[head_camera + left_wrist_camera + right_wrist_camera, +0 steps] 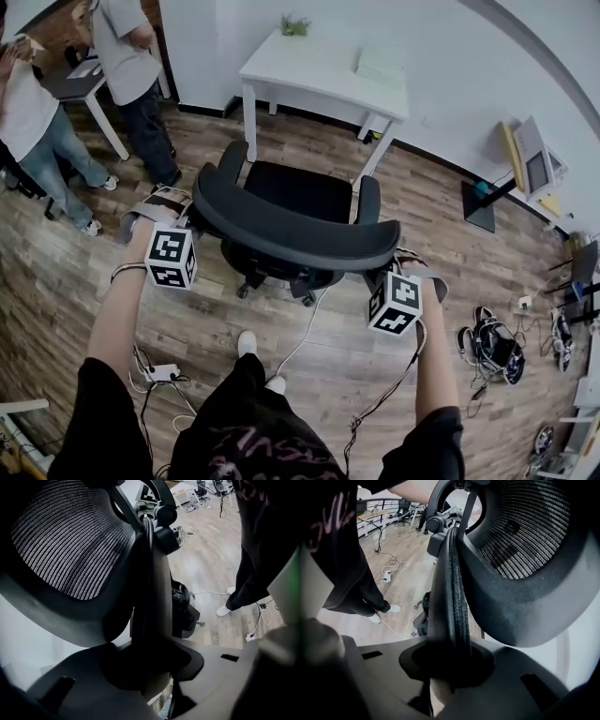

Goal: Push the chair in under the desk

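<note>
A black office chair (pixel 298 194) stands on the wooden floor a short way in front of the white desk (pixel 281 73), its seat facing the desk. Its curved mesh backrest (pixel 291 234) is nearest to me. My left gripper (pixel 190 223) is shut on the backrest's left edge (pixel 151 592), and in the left gripper view the gripper (pixel 151 670) has the frame running between the jaws. My right gripper (pixel 386 272) is shut on the backrest's right edge (pixel 452 592). The right gripper view shows that gripper (pixel 451 667) with its jaws clamping the edge.
Two people (pixel 131 66) stand at the upper left by a small table (pixel 75 86). A power strip (pixel 161 372) and cables lie on the floor by my feet. A small plant (pixel 294 25) is on the desk. Gear (pixel 495 347) and a screen (pixel 534 164) are at the right.
</note>
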The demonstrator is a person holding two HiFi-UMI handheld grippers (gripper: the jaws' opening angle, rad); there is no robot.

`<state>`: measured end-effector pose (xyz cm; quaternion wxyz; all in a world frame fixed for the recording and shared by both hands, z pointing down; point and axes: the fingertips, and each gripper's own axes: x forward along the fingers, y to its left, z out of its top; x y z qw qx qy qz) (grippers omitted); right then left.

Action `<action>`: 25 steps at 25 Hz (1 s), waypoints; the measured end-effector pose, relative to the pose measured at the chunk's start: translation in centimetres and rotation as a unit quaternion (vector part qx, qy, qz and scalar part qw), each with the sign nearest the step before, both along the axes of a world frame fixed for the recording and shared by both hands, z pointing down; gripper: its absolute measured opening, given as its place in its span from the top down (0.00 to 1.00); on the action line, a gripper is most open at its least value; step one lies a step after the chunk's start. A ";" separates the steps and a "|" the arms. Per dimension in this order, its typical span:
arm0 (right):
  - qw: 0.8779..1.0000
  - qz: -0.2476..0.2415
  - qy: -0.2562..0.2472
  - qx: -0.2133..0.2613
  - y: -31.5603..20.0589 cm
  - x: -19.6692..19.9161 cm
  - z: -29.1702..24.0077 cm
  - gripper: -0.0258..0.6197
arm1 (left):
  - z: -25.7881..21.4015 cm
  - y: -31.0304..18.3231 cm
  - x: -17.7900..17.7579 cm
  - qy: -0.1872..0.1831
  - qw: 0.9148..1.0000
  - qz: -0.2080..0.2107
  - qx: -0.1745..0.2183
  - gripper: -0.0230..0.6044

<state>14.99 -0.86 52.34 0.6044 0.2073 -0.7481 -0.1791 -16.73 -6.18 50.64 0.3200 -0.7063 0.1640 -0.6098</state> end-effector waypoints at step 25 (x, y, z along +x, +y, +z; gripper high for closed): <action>1.000 0.017 -0.002 0.013 -19.2 4.7 0.6 0.82 | 0.8 -19.8 5.0 -0.003 1.000 0.019 0.000 0.75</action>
